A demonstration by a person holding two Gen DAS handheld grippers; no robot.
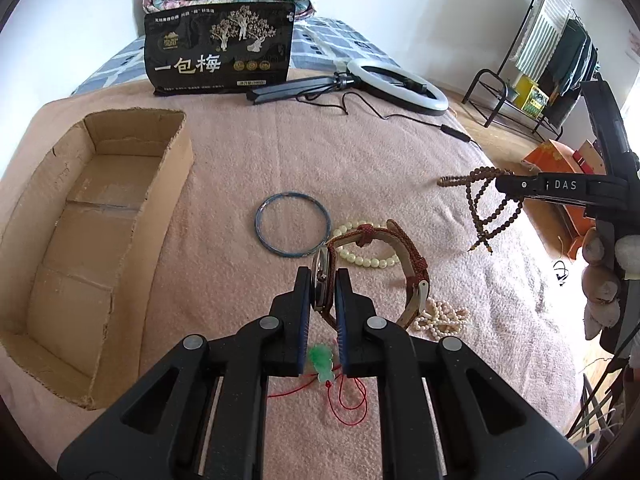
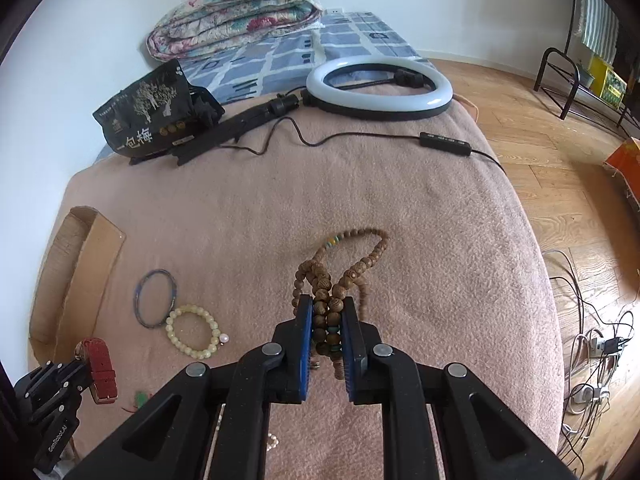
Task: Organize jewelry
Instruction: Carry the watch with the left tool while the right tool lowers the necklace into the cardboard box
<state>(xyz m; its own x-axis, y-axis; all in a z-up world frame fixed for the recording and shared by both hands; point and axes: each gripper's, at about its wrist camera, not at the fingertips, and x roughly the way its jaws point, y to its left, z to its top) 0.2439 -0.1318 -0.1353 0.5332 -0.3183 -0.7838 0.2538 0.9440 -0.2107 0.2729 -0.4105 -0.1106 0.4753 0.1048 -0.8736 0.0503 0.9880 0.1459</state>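
My left gripper [image 1: 324, 280] is shut on the case of a wristwatch [image 1: 414, 264] with a red-brown woven strap, held just above the pink blanket. My right gripper [image 2: 327, 312] is shut on a long string of brown wooden beads [image 2: 352, 268], lifted off the bed; the beads hang from it in the left wrist view [image 1: 486, 208]. On the blanket lie a blue bangle [image 1: 294, 224], a cream bead bracelet [image 1: 364, 258], a small pearl strand [image 1: 442, 318] and a green jade pendant on red cord [image 1: 322, 362]. An open cardboard box [image 1: 96, 240] stands at the left.
At the back of the bed lie a black snack bag [image 1: 220, 48], a white ring light [image 1: 396, 86] with its cable and remote [image 2: 444, 142], and a folded quilt [image 2: 240, 8]. Wooden floor with cables [image 2: 592, 344] lies to the right; a clothes rack [image 1: 552, 64] stands beyond.
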